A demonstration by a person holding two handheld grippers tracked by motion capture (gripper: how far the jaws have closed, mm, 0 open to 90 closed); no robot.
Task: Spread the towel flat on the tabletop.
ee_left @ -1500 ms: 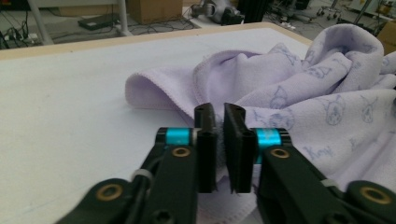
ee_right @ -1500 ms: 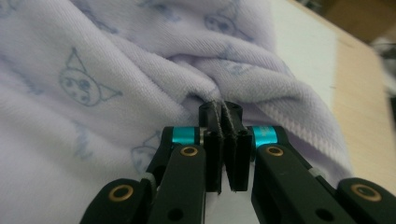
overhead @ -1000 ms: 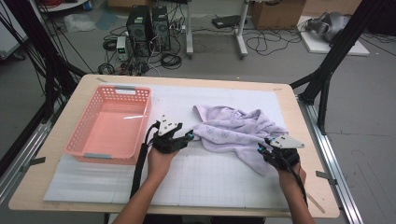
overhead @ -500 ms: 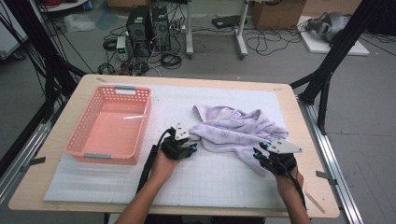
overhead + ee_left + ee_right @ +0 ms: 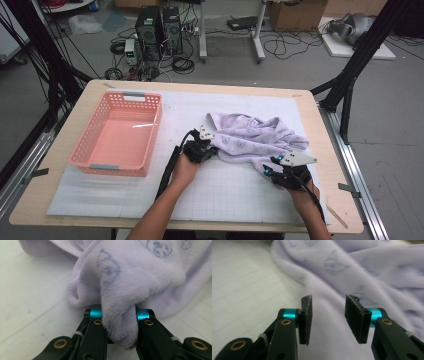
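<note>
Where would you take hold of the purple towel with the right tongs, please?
Grip the towel at its near right corner, coming in low from the person's side. The cloth lies flat and thin there, right in front of the open right tongs, while the left tongs have just closed on a fold at the left edge.

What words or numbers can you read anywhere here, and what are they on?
No words can be read.
Teal metal ring on the left gripper's jaw: tiny dark print, too small and blurred to read.
Lilac fleecy towel: pale blue printed figures, pictures rather than letters.
Pink plastic basket: grey strips on its rim, no text visible.
White gridded mat: lines, no numbers.
</note>
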